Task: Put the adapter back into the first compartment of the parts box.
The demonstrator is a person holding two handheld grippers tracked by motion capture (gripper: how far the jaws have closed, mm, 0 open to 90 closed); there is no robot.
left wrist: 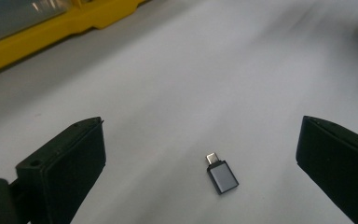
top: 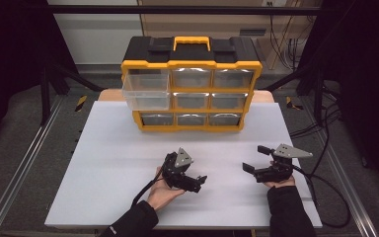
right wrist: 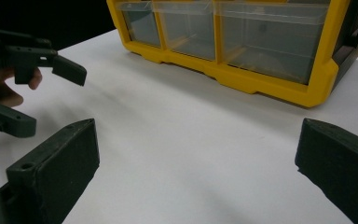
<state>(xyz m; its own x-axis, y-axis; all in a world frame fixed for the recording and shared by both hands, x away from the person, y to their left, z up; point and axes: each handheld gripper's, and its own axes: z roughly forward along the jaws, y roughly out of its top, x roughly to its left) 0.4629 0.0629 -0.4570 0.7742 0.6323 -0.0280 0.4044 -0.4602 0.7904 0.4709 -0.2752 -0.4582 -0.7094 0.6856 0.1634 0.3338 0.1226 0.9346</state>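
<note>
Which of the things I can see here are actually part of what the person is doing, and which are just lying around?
Part of the job:
- small grey metal USB adapter, lying between the open jaws
- left gripper
- yellow and black drawer organiser, its top-left clear drawer pulled out

Just there:
- right gripper, open, holding nothing
- white table top
- black cables on the floor
</note>
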